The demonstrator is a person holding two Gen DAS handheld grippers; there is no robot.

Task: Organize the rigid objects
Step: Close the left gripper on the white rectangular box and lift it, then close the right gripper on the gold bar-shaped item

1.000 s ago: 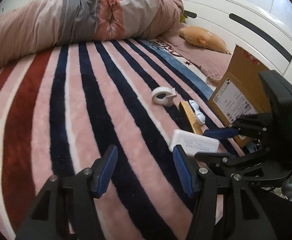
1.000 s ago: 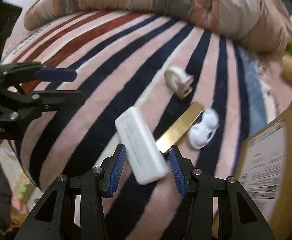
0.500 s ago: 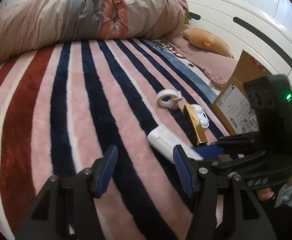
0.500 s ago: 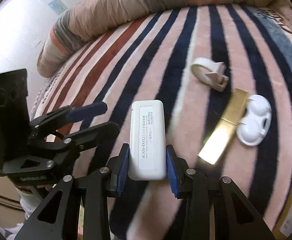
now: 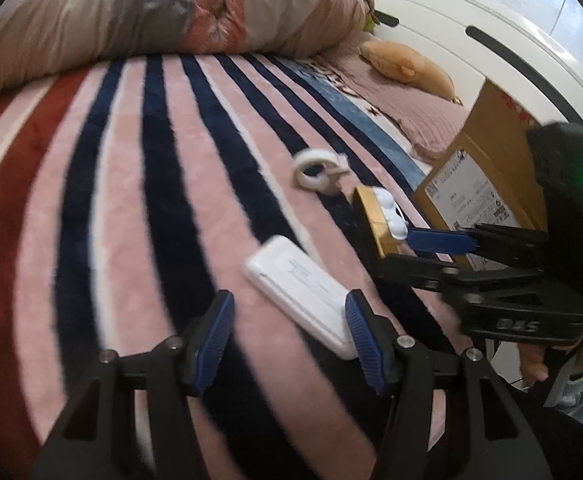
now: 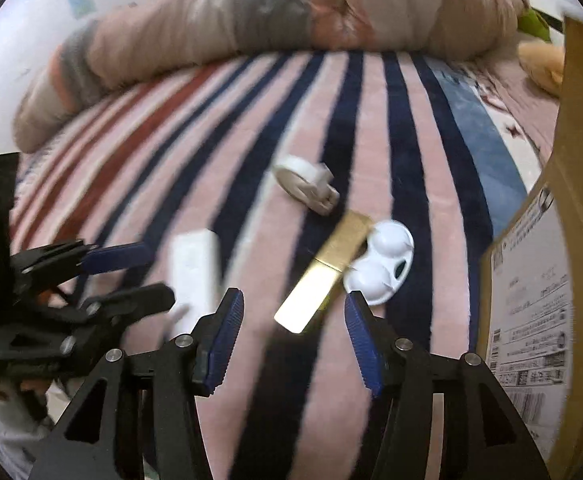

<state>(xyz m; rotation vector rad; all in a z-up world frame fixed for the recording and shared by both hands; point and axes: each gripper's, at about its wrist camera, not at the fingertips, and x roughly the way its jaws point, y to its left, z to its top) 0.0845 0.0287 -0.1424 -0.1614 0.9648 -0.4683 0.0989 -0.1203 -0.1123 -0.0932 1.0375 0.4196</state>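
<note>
A white power bank (image 5: 305, 294) lies flat on the striped blanket, just ahead of my open, empty left gripper (image 5: 289, 338); it also shows in the right wrist view (image 6: 193, 272). A gold bar (image 6: 325, 276), a white two-cup case (image 6: 381, 268) and a white tape dispenser (image 6: 309, 188) lie in a row beyond. My right gripper (image 6: 291, 334) is open and empty, just short of the gold bar. The gold bar (image 5: 373, 222), the case (image 5: 389, 212) and the dispenser (image 5: 319, 170) also show in the left wrist view, with the right gripper (image 5: 431, 248) beside them.
A cardboard box (image 6: 559, 220) stands at the right, close to the case. A rolled duvet (image 5: 151, 20) lies along the far side. A white headboard (image 5: 491, 40) and a tan plush toy (image 5: 409, 66) are at the far right.
My right gripper let go of the white power bank, which now lies on the blanket in front of the left gripper. The right gripper opened and swung right toward the gold bar.
</note>
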